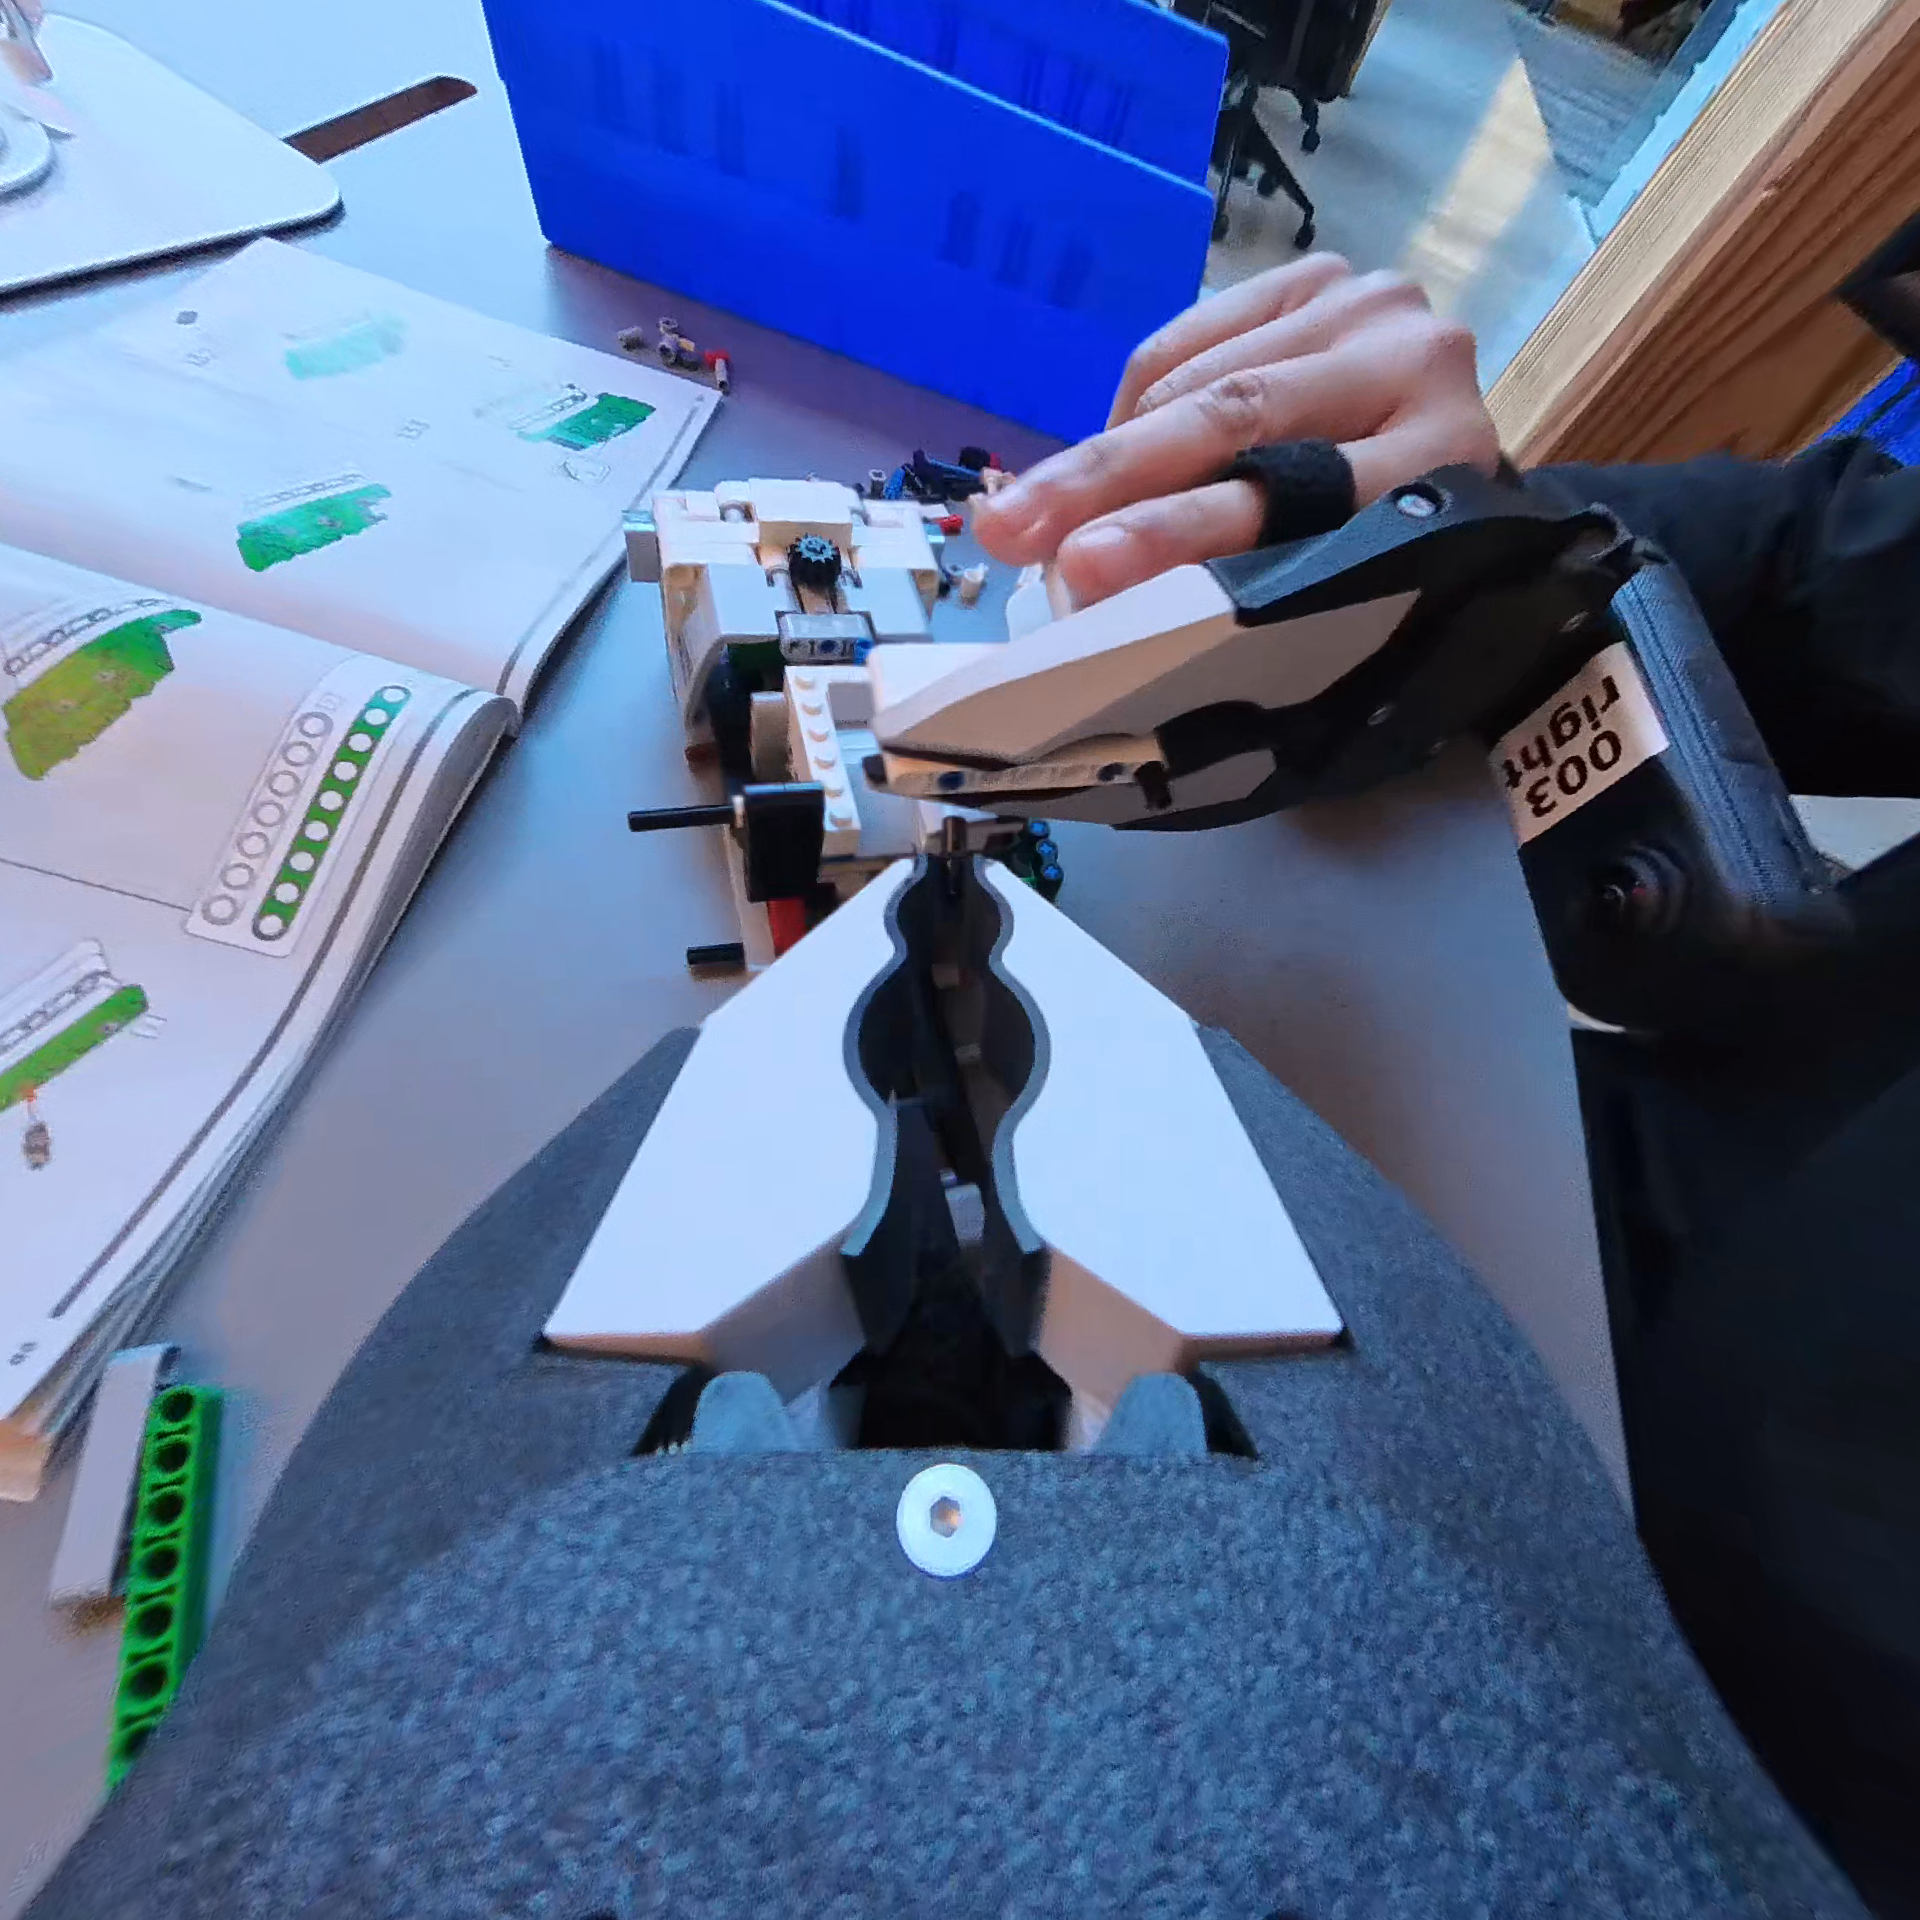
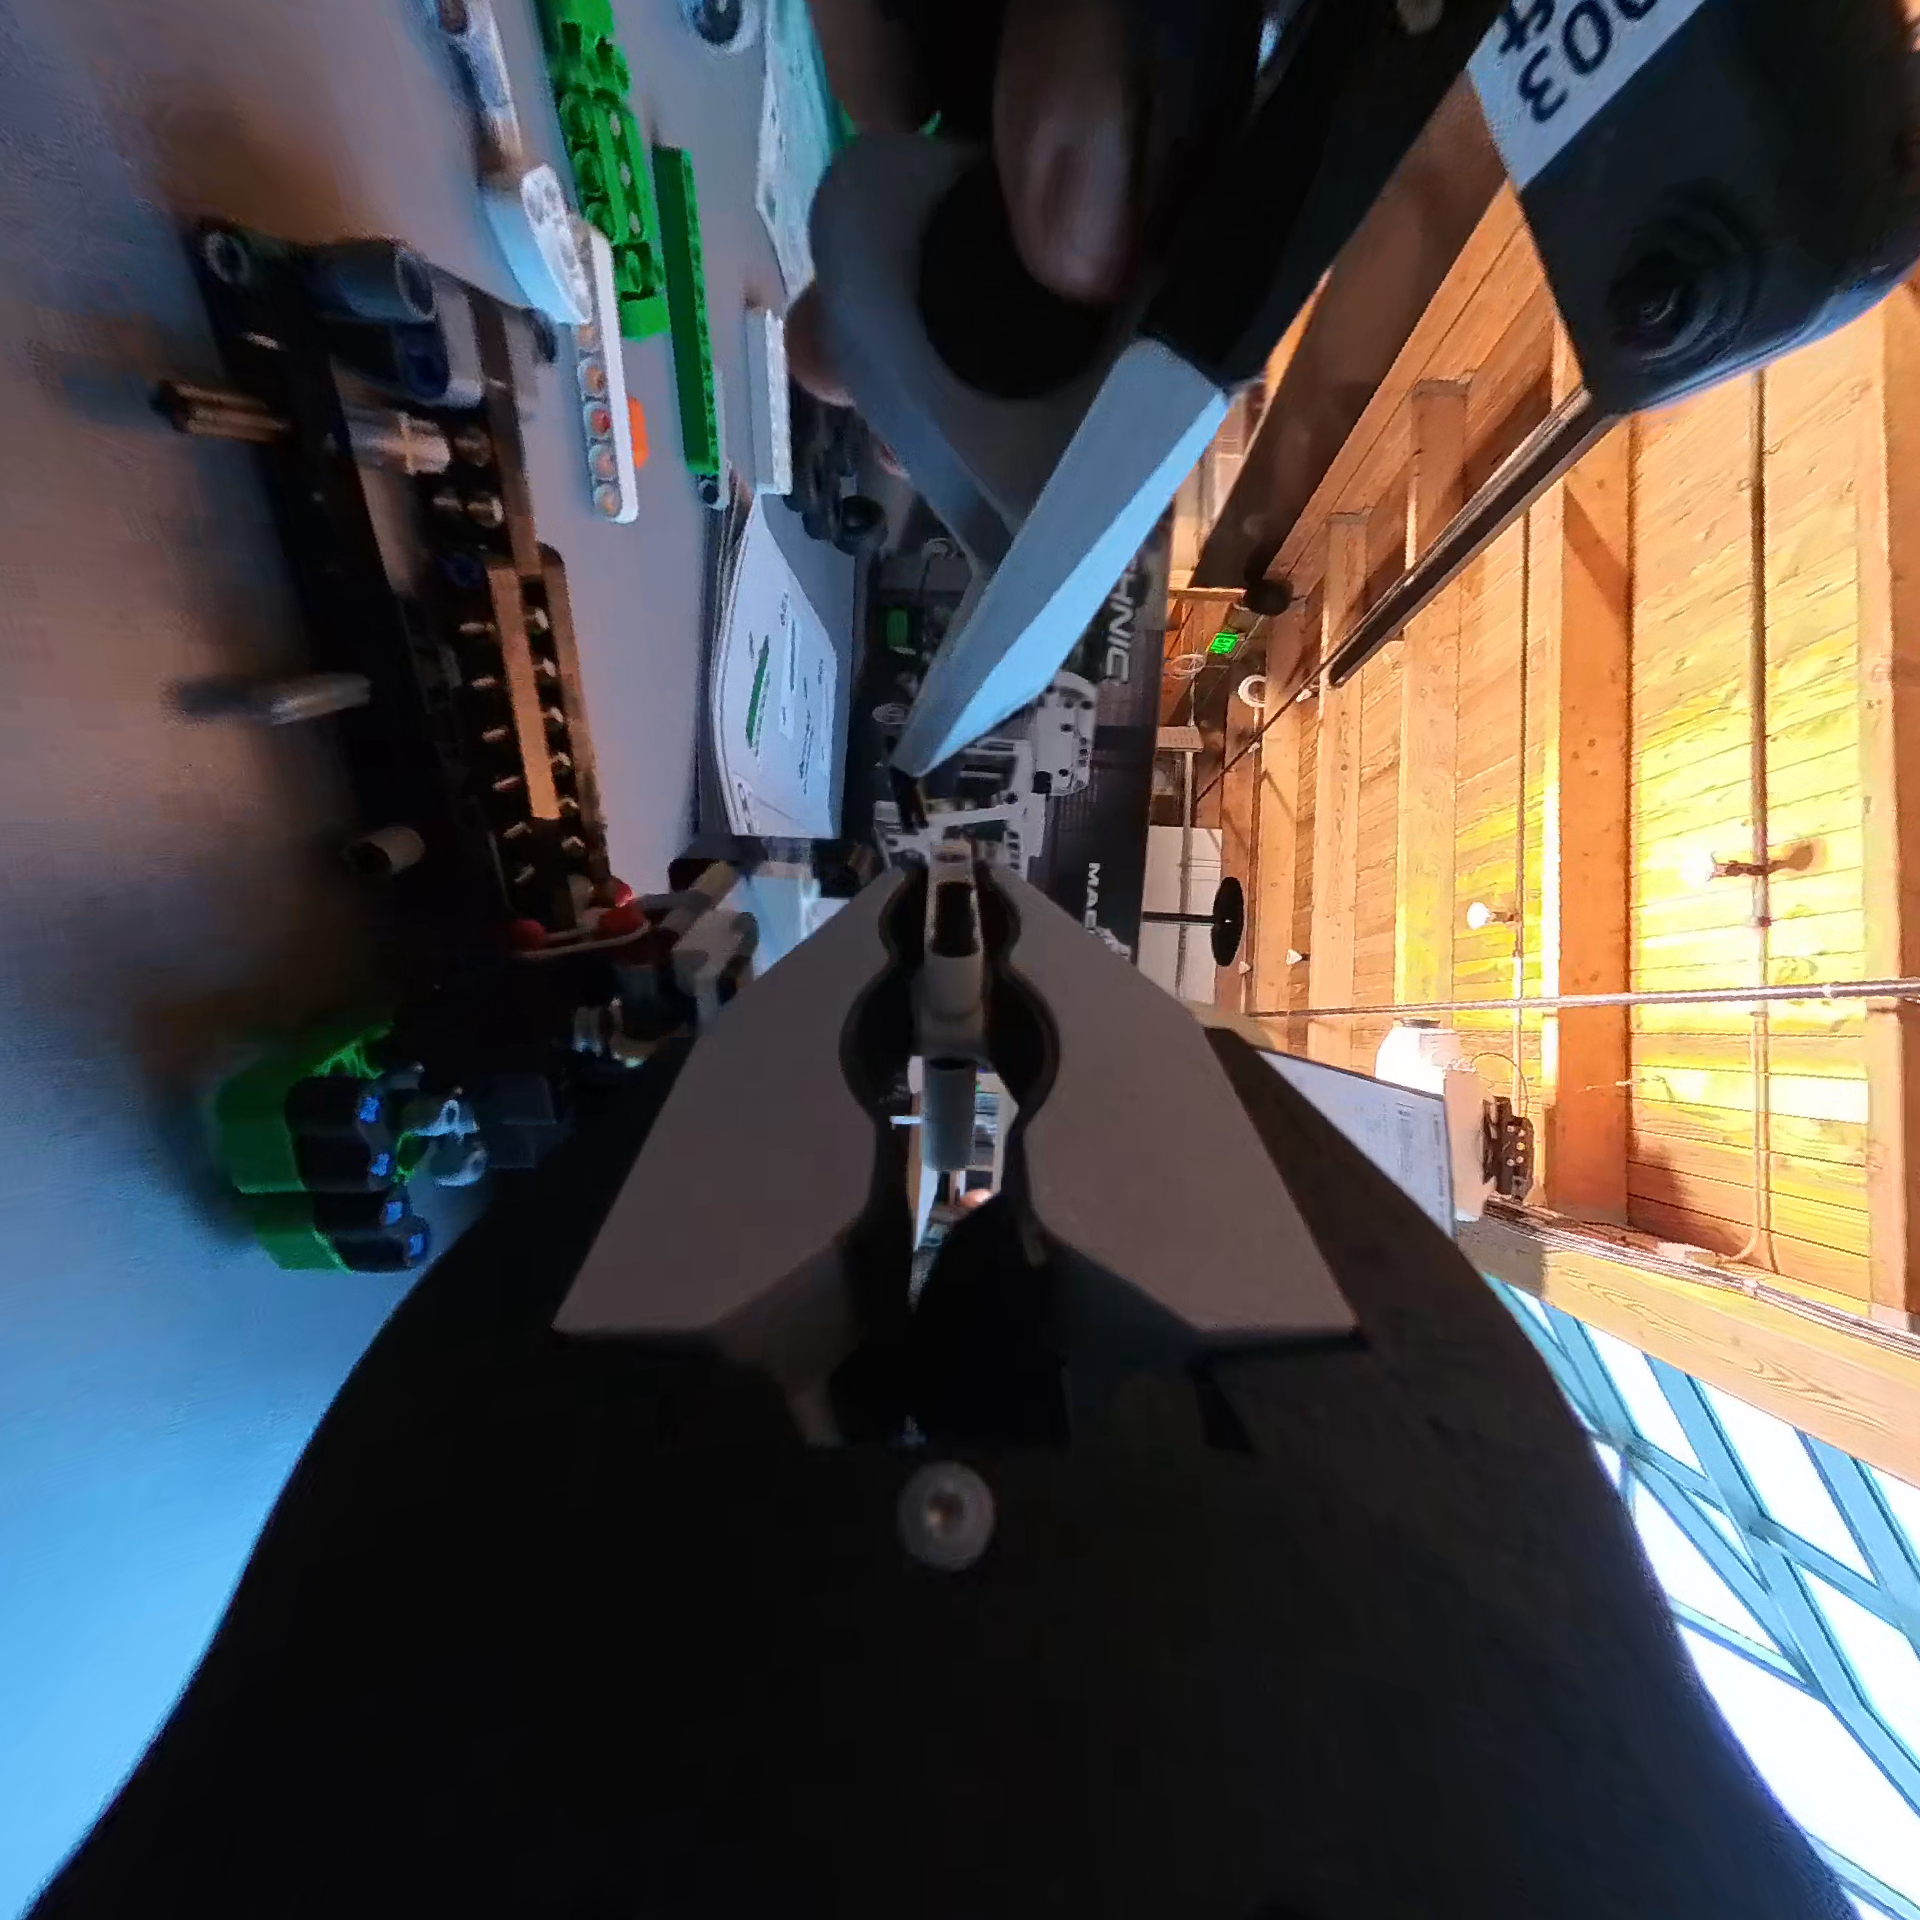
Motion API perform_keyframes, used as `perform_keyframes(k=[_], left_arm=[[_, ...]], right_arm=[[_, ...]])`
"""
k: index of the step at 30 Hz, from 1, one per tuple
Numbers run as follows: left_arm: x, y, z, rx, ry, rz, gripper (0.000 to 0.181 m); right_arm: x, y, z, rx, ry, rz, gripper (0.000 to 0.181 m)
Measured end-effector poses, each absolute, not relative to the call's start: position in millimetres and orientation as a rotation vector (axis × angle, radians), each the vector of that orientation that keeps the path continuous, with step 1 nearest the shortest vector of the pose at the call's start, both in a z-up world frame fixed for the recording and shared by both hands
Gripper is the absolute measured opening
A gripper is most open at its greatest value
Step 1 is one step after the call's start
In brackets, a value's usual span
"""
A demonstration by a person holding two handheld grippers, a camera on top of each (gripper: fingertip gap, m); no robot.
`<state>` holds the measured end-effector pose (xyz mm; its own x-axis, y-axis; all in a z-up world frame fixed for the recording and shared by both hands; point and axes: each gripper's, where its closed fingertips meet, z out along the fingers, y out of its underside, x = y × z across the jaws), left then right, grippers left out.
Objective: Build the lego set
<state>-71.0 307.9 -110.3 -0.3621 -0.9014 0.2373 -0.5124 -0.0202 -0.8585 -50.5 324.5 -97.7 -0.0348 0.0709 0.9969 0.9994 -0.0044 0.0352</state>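
While my left tongs point(image 1: 951, 868) pinch a thin black axle pin point(image 1: 952, 844) upright at their tips, my right tongs point(image 1: 883, 727) reach in from the right, clamped on a grey beam point(image 2: 951, 987) lying along their fingers. Both tips meet at the near end of the half-built white model point(image 1: 790, 644) mid-counter point(image 1: 1299, 966), its long axis running away from me toward the blue bin point(image 1: 862, 187).

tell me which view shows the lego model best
The left wrist view: the model sits upright and sharp on the table, with its white body and black gear plain. The right wrist view shows it rotated, dark and blurred, mostly its black underside beams.
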Motion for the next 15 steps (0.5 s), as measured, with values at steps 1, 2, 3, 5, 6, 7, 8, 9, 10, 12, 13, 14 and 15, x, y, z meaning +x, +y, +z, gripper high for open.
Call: perform_keyframes(k=[1, 2, 3, 5, 6, 7, 8, 9, 10, 12, 13, 14, 15], left_arm=[[-73, 307, -112, -1.472, 1.860, -1.352, 0.003], [-74, 309, -112, -1.467, 1.847, -1.346, 0.002], [-75, 311, -113, -1.462, 1.835, -1.338, 0.001], [-75, 313, -116, -1.476, 1.813, -1.362, 0.002], [-76, 312, -116, -1.481, 1.807, -1.382, 0.002], [-76, 312, -116, -1.483, 1.806, -1.382, 0.002], [-76, 313, -115, -1.476, 1.797, -1.378, 0.001], [-77, 313, -114, -1.469, 1.804, -1.374, 0.001], [-78, 313, -114, -1.469, 1.803, -1.363, 0.002], [-78, 314, -112, -1.465, 1.801, -1.353, 0.001], [-79, 313, -112, -1.463, 1.809, -1.344, 0.001], [-79, 313, -113, -1.461, 1.812, -1.336, 0.001], [-80, 313, -113, -1.462, 1.817, -1.333, 0.001]], right_arm=[[-51, 326, -102, -1.261, -1.296, -1.198, 0.006], [-52, 326, -105, -1.260, -1.300, -1.193, 0.006], [-55, 326, -105, -1.254, -1.301, -1.178, 0.006], [-59, 326, -107, -1.259, -1.302, -1.154, 0.006], [-61, 326, -109, -1.257, -1.315, -1.162, 0.006], [-61, 326, -110, -1.250, -1.327, -1.180, 0.006], [-61, 326, -113, -1.252, -1.335, -1.184, 0.006], [-62, 327, -113, -1.253, -1.336, -1.173, 0.006], [-64, 326, -114, -1.248, -1.339, -1.161, 0.006], [-66, 326, -114, -1.235, -1.347, -1.176, 0.006], [-66, 327, -113, -1.233, -1.343, -1.186, 0.007], [-66, 327, -113, -1.240, -1.341, -1.182, 0.007], [-67, 328, -112, -1.239, -1.341, -1.175, 0.007]])
